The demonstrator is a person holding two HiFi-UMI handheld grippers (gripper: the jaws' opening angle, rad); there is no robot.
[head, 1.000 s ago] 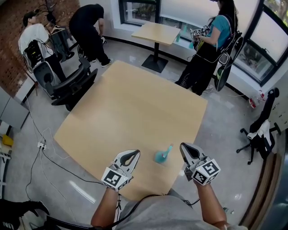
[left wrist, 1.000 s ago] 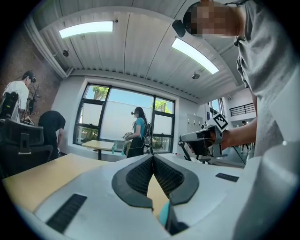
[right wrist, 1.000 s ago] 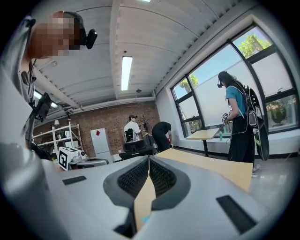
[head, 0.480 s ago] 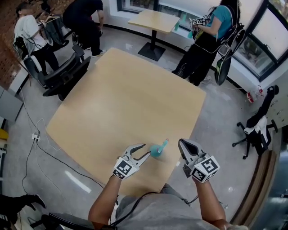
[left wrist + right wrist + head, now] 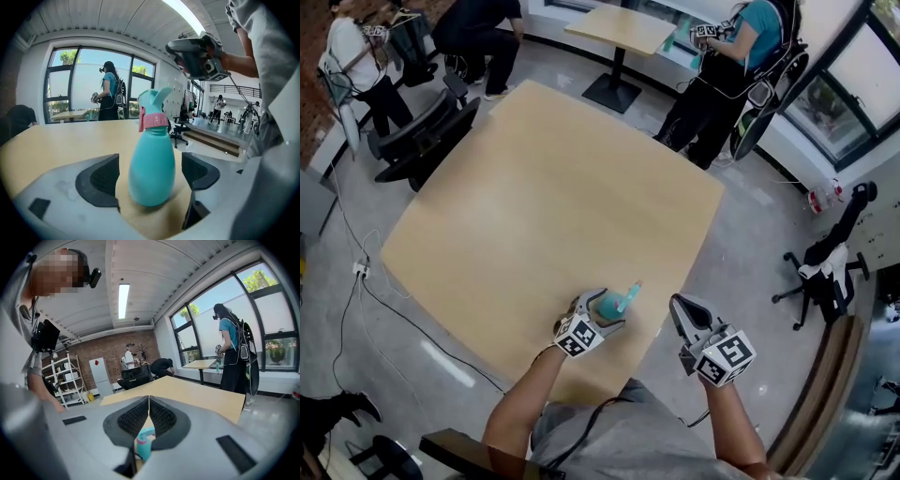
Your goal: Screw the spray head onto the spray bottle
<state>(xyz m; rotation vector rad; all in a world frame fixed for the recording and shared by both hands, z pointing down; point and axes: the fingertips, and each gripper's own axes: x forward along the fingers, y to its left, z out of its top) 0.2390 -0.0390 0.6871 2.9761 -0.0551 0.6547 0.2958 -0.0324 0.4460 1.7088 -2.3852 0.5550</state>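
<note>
Left gripper view: my left gripper (image 5: 149, 174) has just been opening its jaws, which stand wide on either side of the spray bottle (image 5: 152, 154), pads clear of it. That bottle stands upright on the table (image 5: 56, 140) with its spray head (image 5: 154, 110) on top. Beyond the bottle, my right gripper (image 5: 149, 411) is closed tight and empty.

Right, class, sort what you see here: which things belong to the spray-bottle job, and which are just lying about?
Job: spray bottle; spray head on top of it; left gripper, jaws just opening, bottle between them, not gripped; right gripper, shut, empty.
Lying about: office chairs; far table; floor cables.
</note>
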